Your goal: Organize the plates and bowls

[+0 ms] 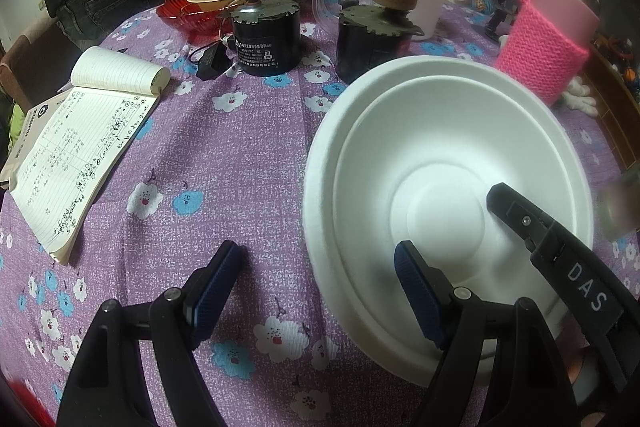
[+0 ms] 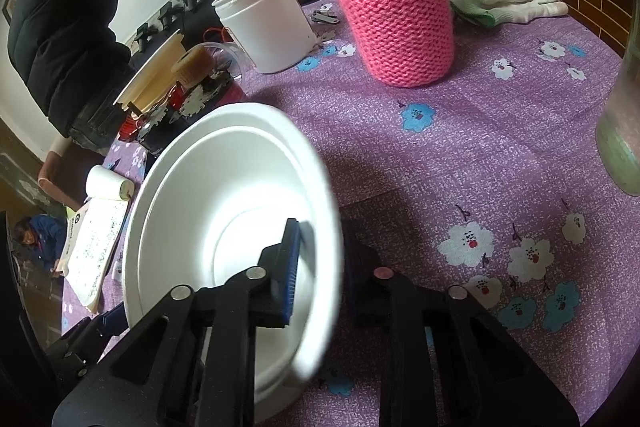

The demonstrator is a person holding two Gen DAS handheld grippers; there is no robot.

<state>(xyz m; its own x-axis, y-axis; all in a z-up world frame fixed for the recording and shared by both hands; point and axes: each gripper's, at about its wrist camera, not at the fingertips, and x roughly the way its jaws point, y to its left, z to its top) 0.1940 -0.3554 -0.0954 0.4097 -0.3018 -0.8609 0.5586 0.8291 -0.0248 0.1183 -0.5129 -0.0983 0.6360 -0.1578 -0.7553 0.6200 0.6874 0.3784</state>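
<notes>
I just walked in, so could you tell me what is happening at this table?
A person is tidying disposable tableware with two tools. The right hand-held gripper is shut on the rim of the white foam bowls, two nested together on the purple floral tablecloth. The left hand-held gripper is open, straddling the bowls' near rim without gripping.

two white bowls – nested, two motors

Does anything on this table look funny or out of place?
Yes. Two black motors sit on the purple flowered tablecloth among the dishes. The white bowl is tipped up, its rim pinched by the right hand-held gripper.
</notes>
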